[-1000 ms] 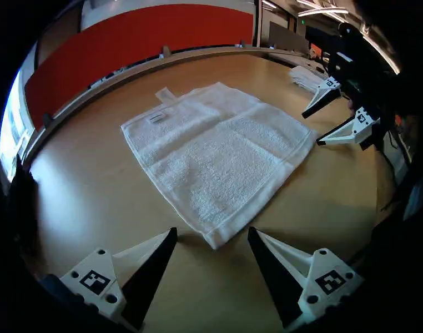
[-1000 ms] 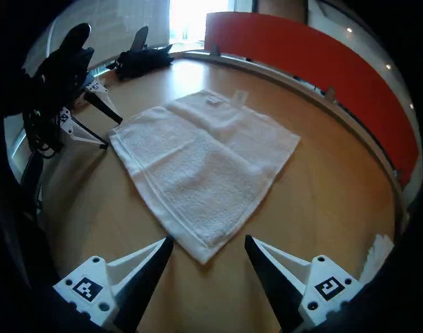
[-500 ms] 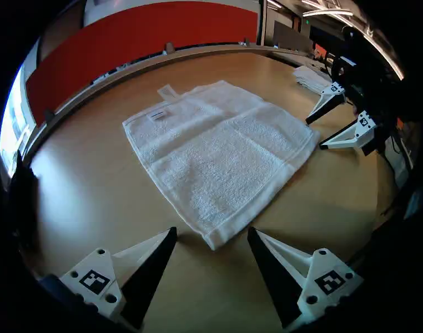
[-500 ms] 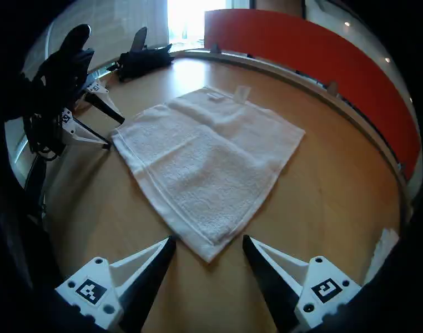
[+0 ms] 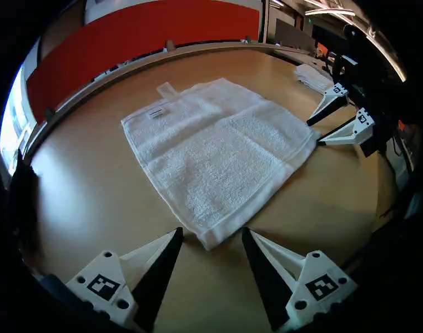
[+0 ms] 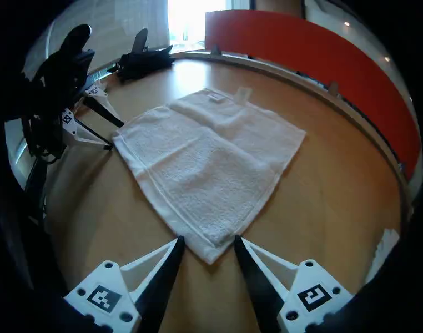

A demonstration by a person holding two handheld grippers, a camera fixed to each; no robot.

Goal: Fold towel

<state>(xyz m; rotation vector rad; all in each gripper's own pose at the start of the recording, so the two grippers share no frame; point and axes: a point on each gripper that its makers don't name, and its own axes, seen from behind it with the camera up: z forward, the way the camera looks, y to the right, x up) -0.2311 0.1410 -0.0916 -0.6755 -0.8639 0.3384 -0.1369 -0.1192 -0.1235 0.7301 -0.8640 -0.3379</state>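
Note:
A white towel (image 5: pixel 217 150) lies flat on the wooden table (image 5: pixel 89 183), with a label tab at its far edge. In the left gripper view my left gripper (image 5: pixel 211 233) is open, and the towel's near corner reaches into the gap between its fingertips without either pressing on it. In the right gripper view the towel (image 6: pixel 211 161) points another corner into my open right gripper (image 6: pixel 209 240) in the same way. Each gripper also appears in the other's view, at a side corner of the towel: the right gripper (image 5: pixel 315 133) and the left gripper (image 6: pixel 116 136).
A red partition (image 5: pixel 139 33) runs behind the table's curved far edge. A stack of folded white towels (image 5: pixel 314 77) sits far right in the left gripper view. A black bag (image 6: pixel 145 55) lies at the far end by the window.
Both grippers' jaws have narrowed around the towel corners, the right one more. Each gripper has edged slightly closer to its corner. The towel has not moved.

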